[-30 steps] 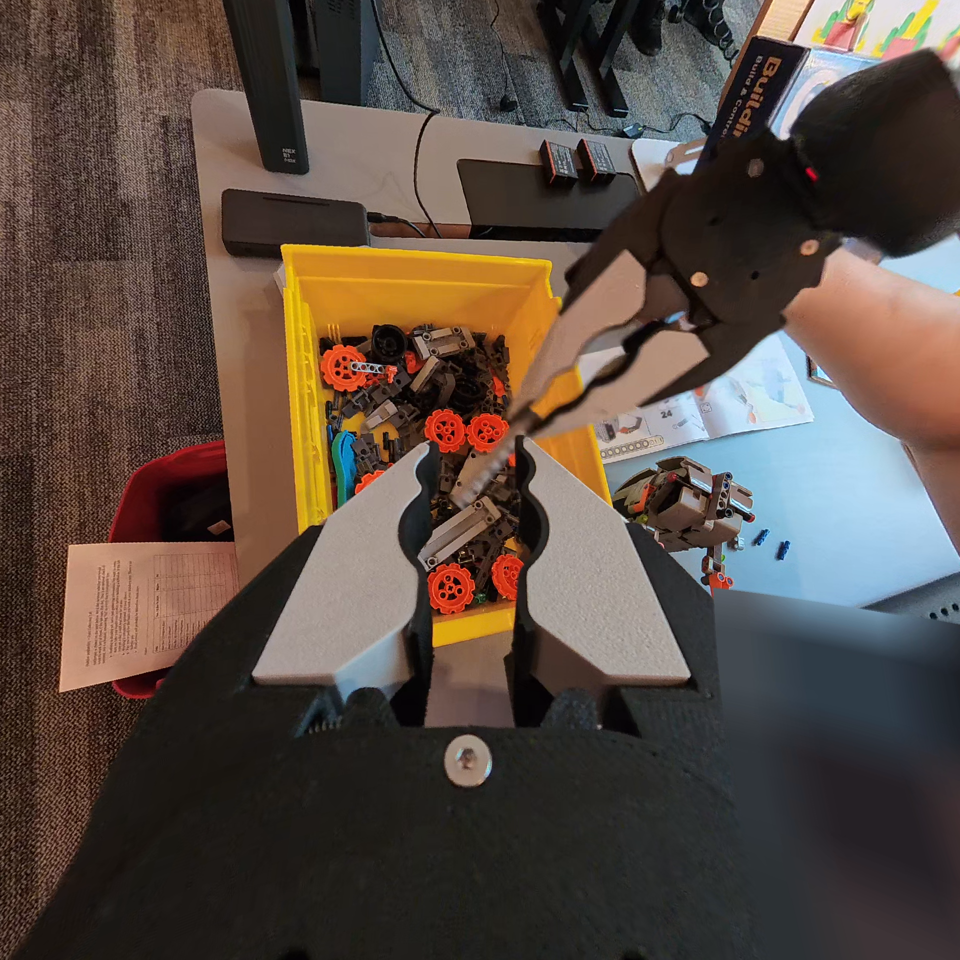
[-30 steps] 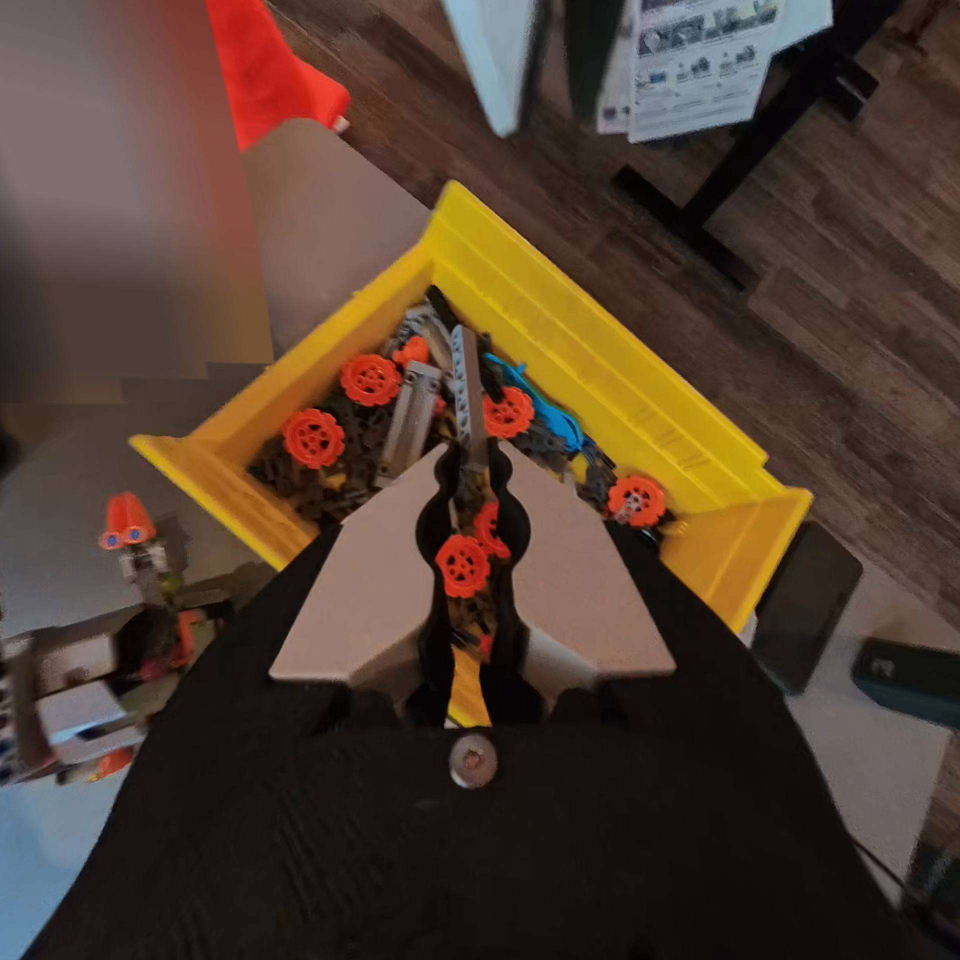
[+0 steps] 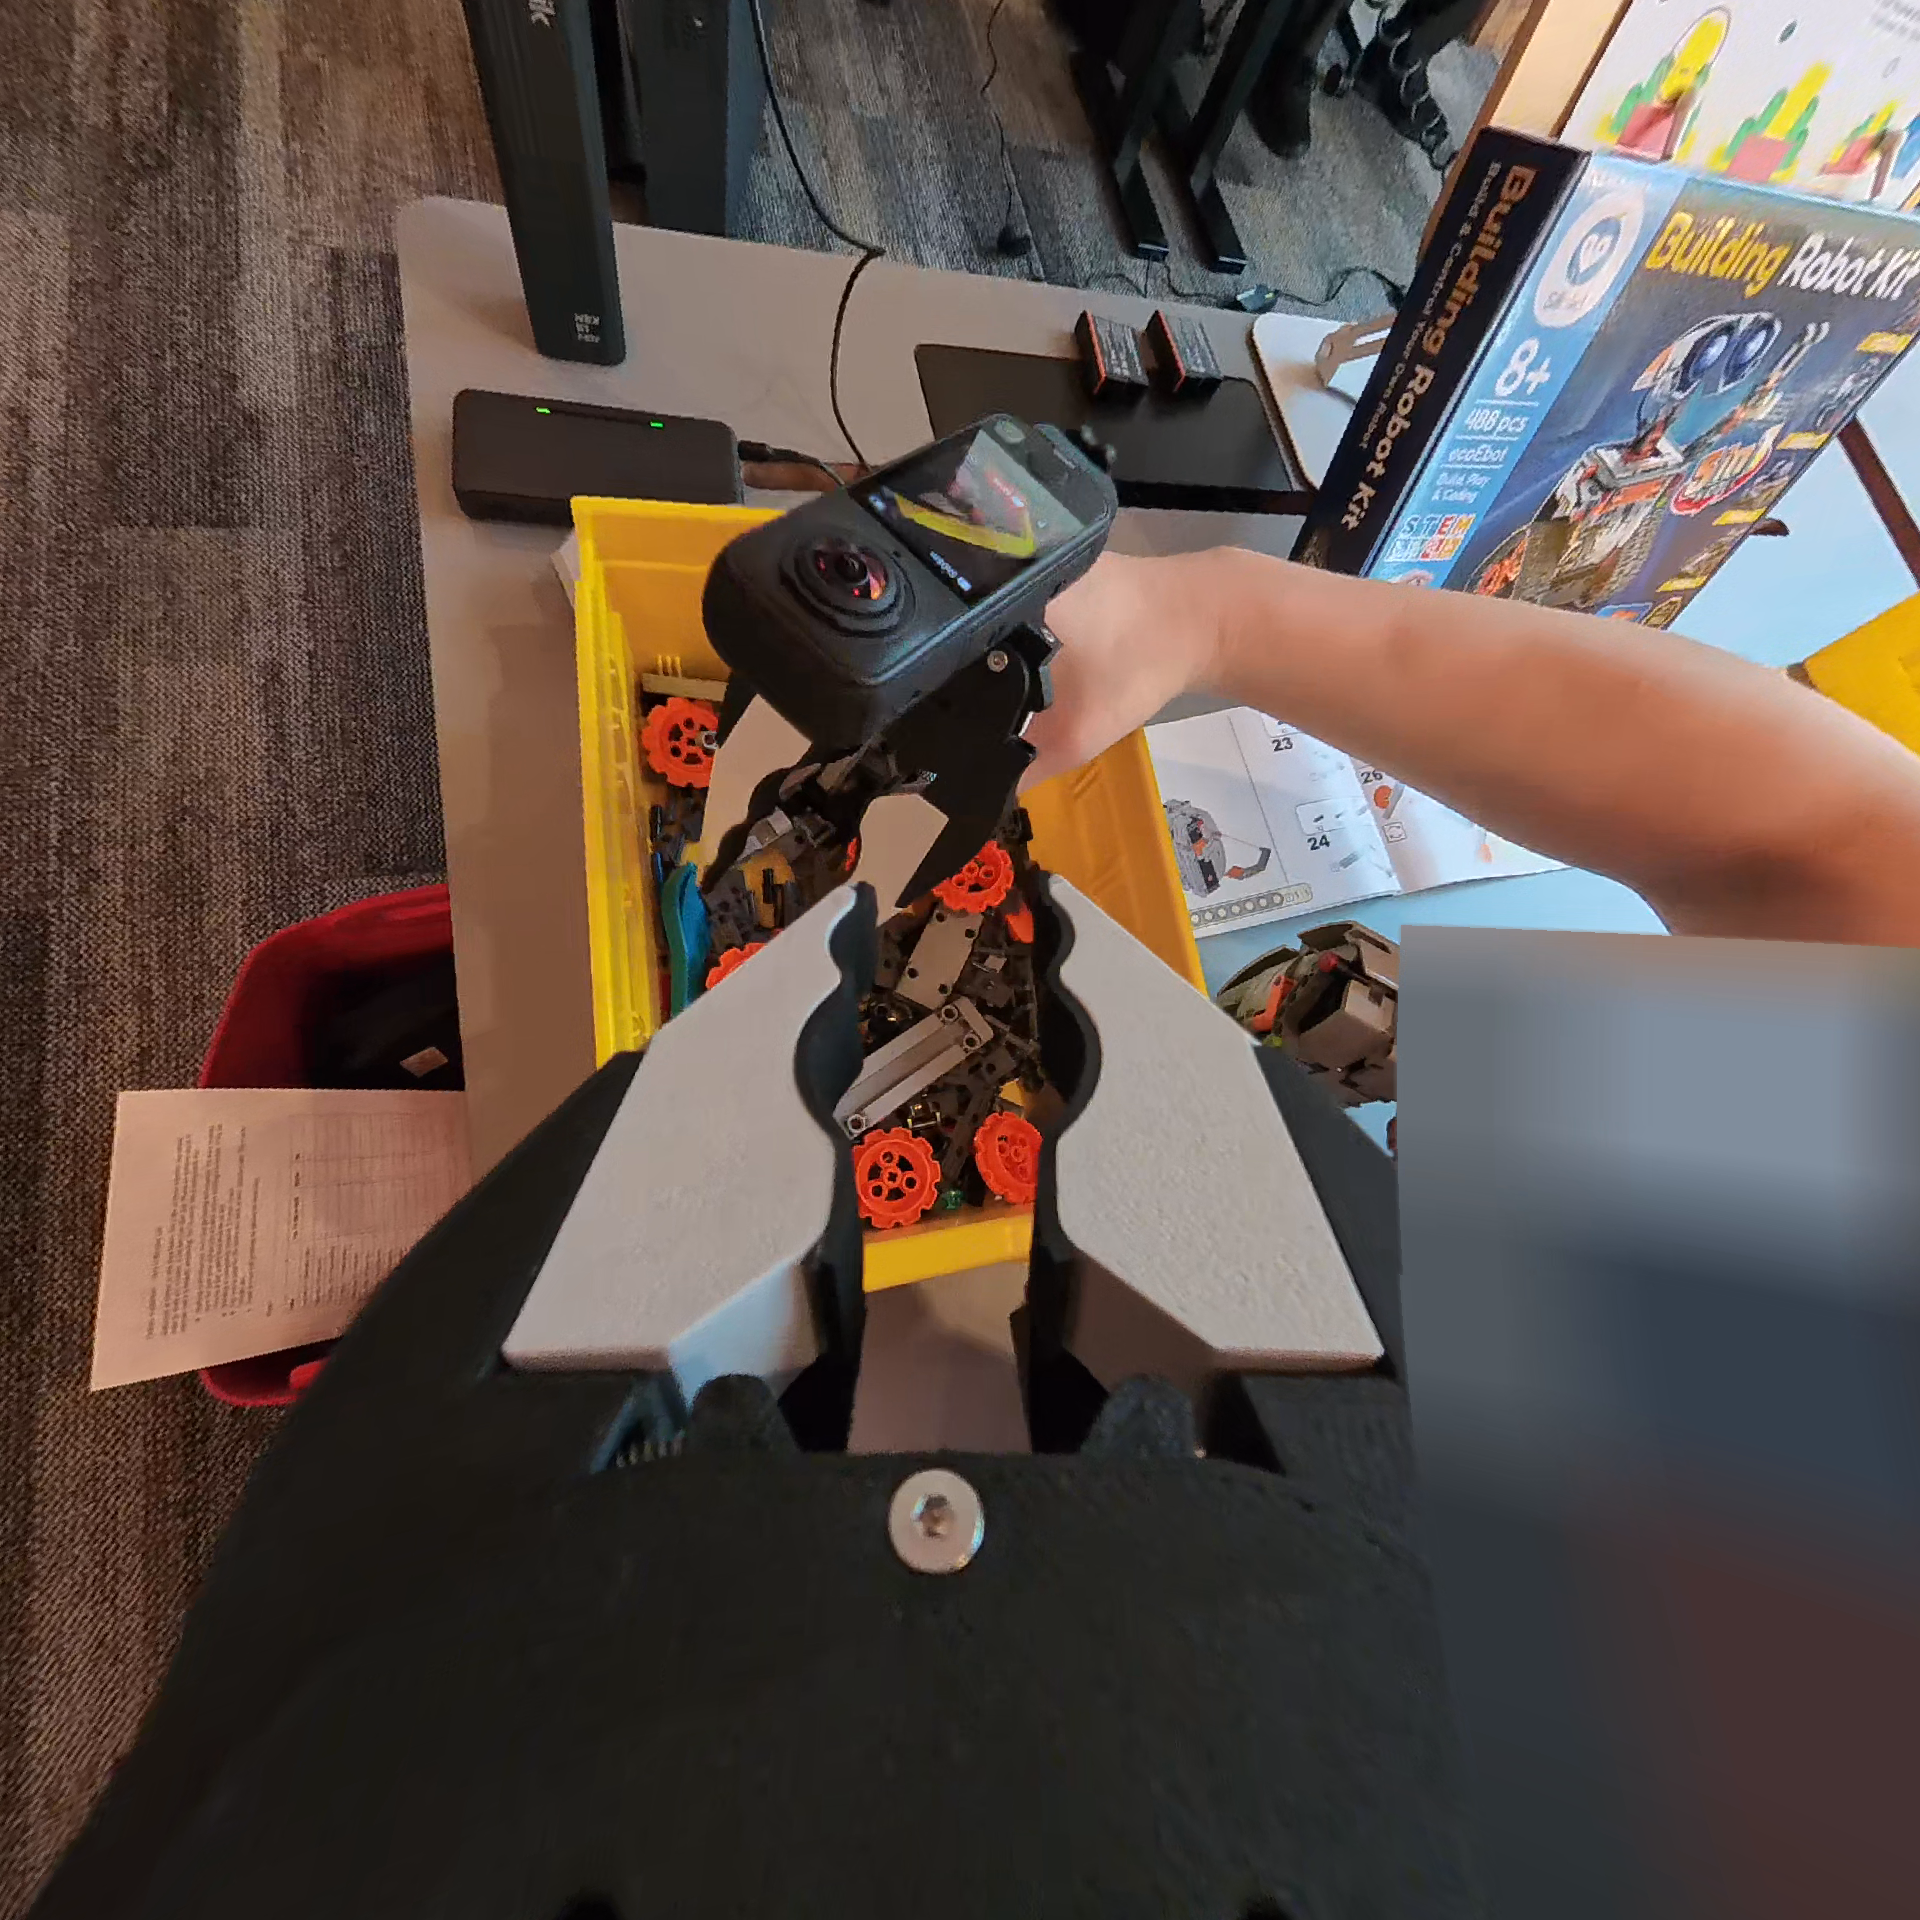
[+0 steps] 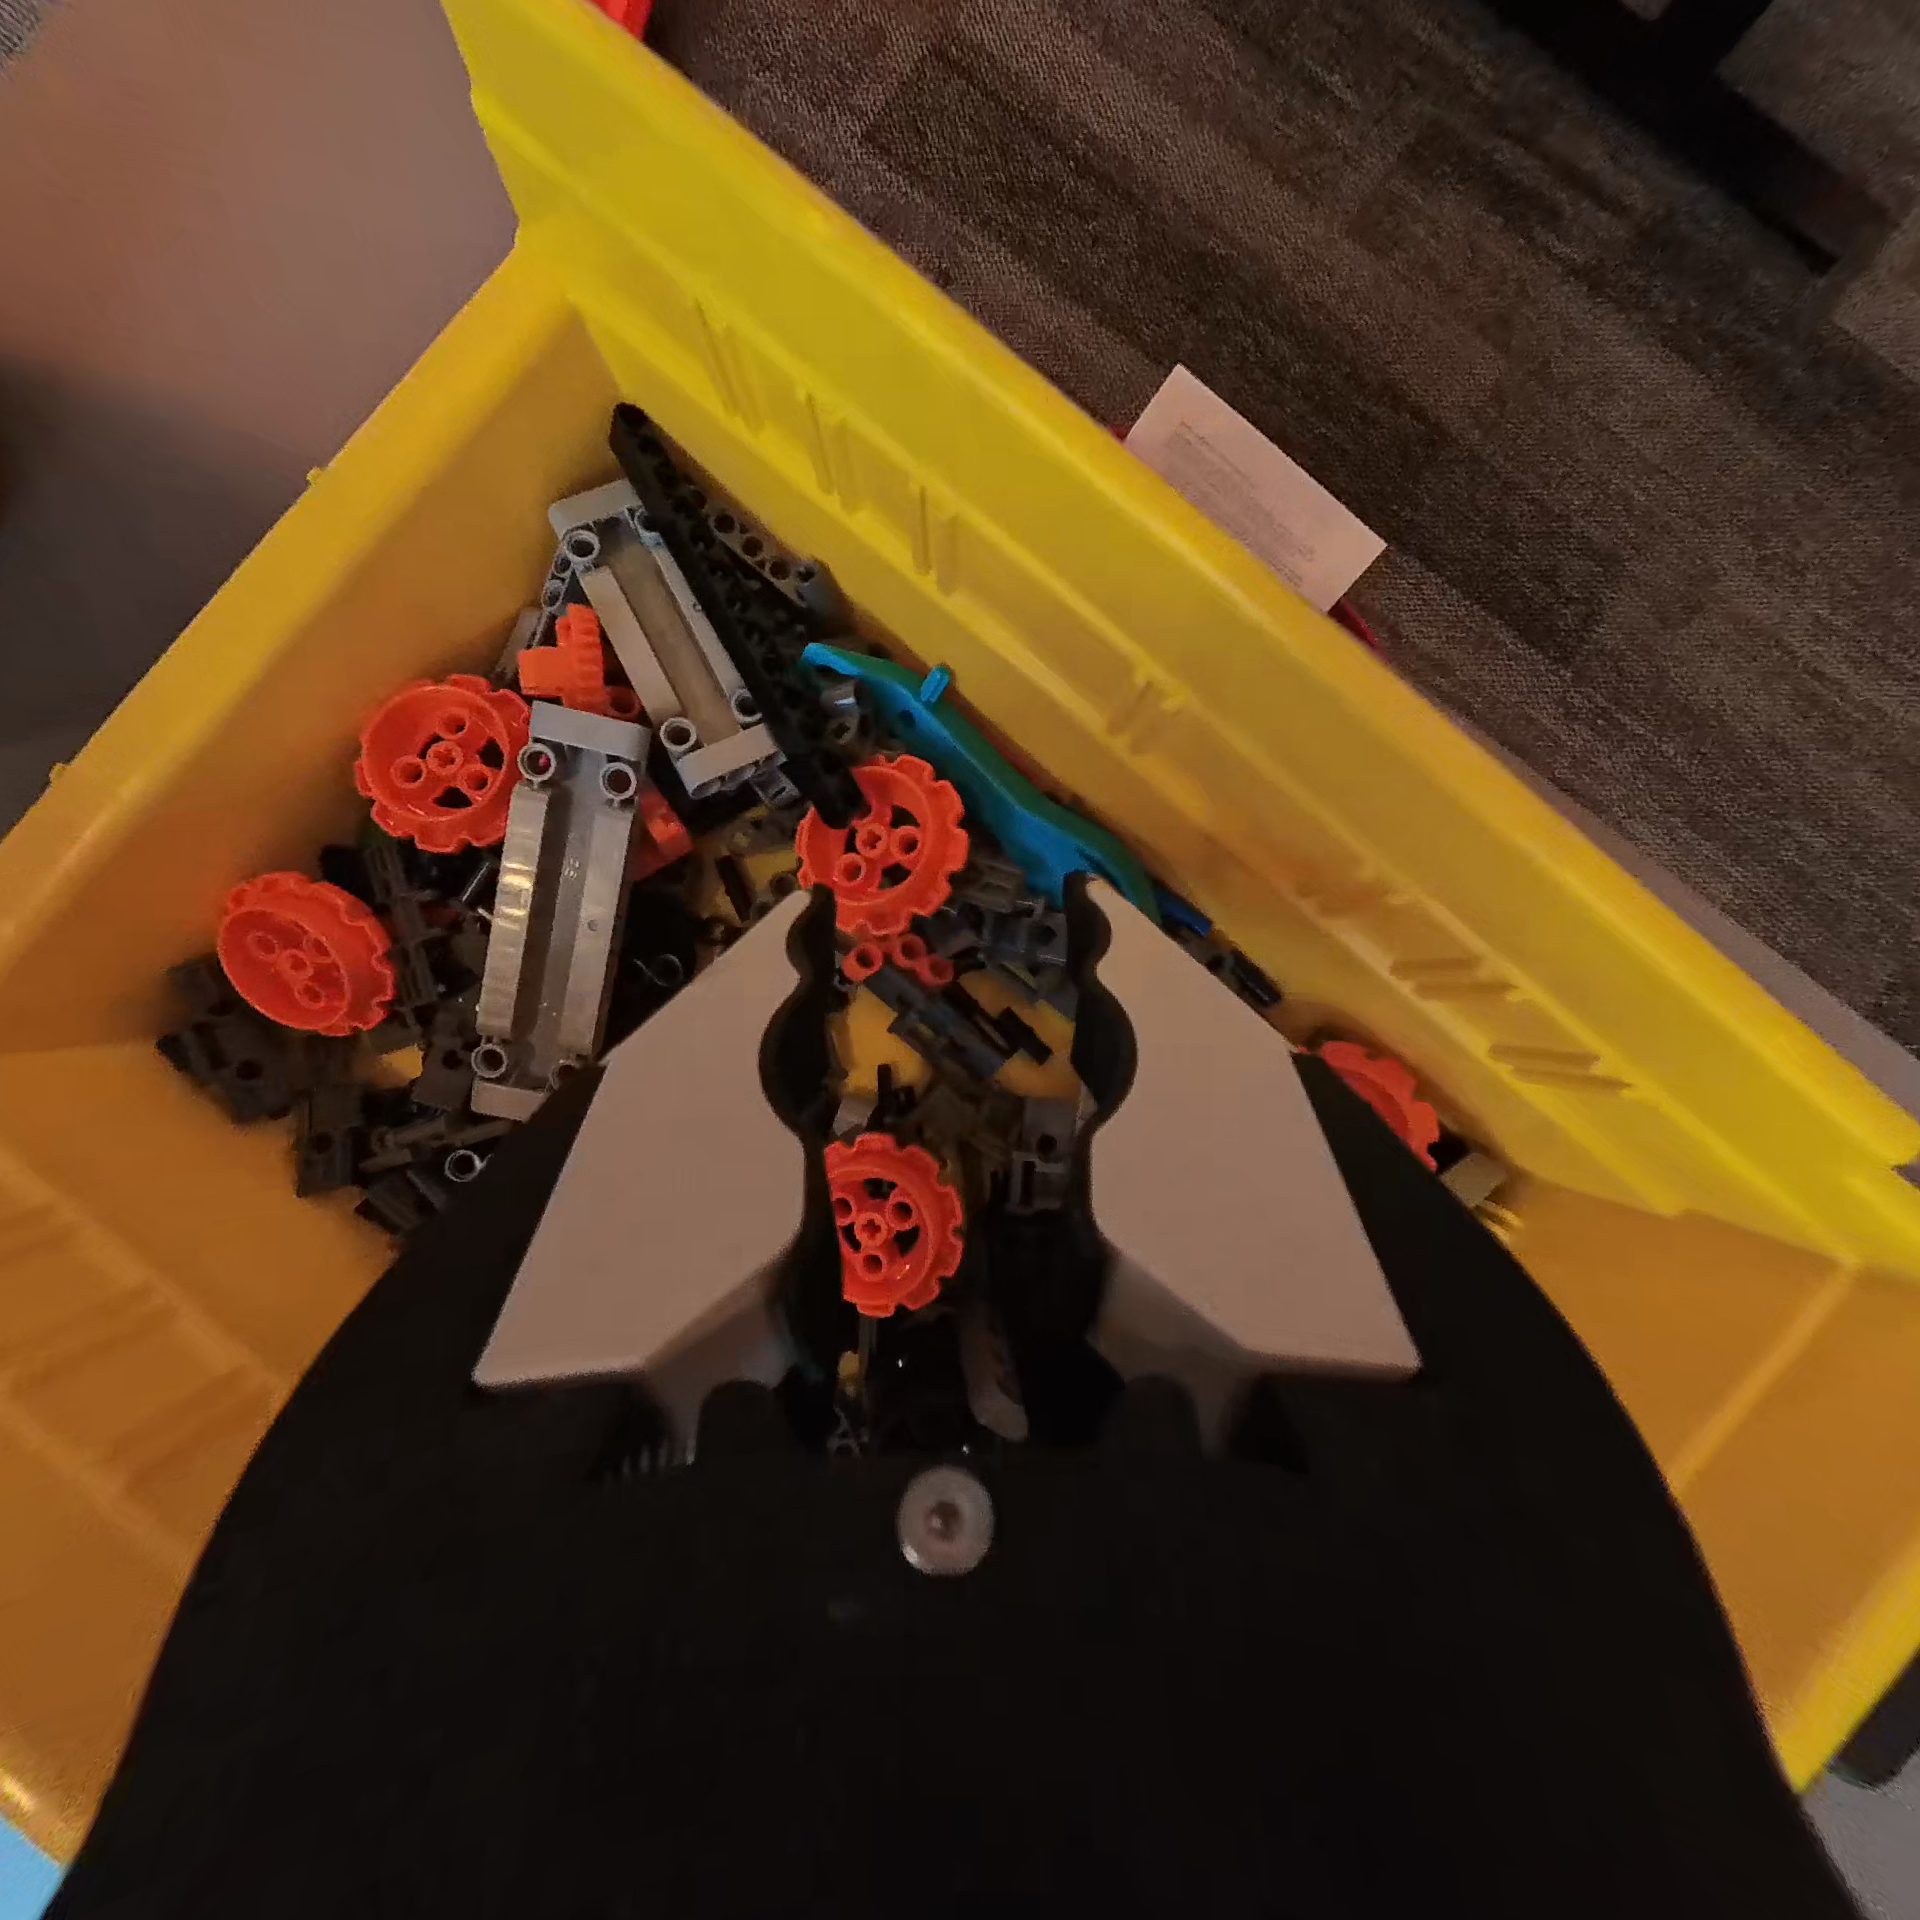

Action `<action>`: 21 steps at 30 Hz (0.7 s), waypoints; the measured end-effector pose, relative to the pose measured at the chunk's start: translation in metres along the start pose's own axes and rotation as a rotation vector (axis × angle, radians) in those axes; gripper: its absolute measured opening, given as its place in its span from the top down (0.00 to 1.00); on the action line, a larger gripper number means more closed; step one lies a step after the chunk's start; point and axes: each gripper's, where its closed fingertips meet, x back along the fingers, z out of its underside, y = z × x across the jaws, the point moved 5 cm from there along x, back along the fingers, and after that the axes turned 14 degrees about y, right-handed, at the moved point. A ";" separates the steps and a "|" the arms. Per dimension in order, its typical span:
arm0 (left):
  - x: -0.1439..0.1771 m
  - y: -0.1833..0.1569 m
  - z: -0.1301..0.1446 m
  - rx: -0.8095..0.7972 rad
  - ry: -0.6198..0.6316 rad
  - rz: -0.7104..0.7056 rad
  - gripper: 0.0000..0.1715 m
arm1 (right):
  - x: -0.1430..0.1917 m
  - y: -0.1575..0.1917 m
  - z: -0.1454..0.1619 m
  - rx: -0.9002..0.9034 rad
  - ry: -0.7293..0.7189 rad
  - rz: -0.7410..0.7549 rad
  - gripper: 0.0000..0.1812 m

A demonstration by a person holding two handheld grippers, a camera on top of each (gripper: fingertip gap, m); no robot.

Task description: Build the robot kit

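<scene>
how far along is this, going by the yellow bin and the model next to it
Done: a partly built model stands beside the yellow bin. In hand: nothing gripped; the right hand-held gripper is open inside the bin, the left hand-held gripper open above it. Left: orange wheels and grey beams lie loose there.

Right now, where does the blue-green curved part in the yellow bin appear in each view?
Left wrist view: blue-green curved part at the bin's left wall, centre-left of the picture.
Right wrist view: the same part along the bin's far wall, just above the right gripper.
Shared landmark: the yellow bin.
</scene>
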 end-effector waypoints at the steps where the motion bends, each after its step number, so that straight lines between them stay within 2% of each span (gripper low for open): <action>1: 0.000 0.000 0.000 -0.003 0.005 -0.003 0.84 | -0.002 0.002 0.000 0.009 0.008 -0.009 0.74; 5: 0.008 -0.005 -0.004 -0.022 -0.056 -0.001 0.84 | -0.015 0.008 -0.004 0.051 0.064 -0.020 0.64; 10: 0.016 -0.007 -0.009 -0.021 -0.122 0.016 0.85 | -0.038 0.013 -0.012 0.142 0.146 0.036 0.61; 11: 0.015 -0.006 -0.008 -0.020 -0.114 0.016 0.85 | -0.043 0.011 -0.010 0.145 0.191 0.057 0.64; 13: 0.013 -0.006 -0.007 -0.021 -0.097 0.016 0.84 | -0.044 0.013 -0.009 0.138 0.220 0.020 0.76; 17: 0.011 -0.007 -0.007 -0.030 -0.086 0.018 0.84 | -0.035 0.005 0.008 0.106 0.336 0.037 0.76; 21: 0.010 -0.007 -0.007 -0.026 -0.084 0.021 0.84 | -0.012 -0.009 0.021 0.024 0.330 0.076 0.77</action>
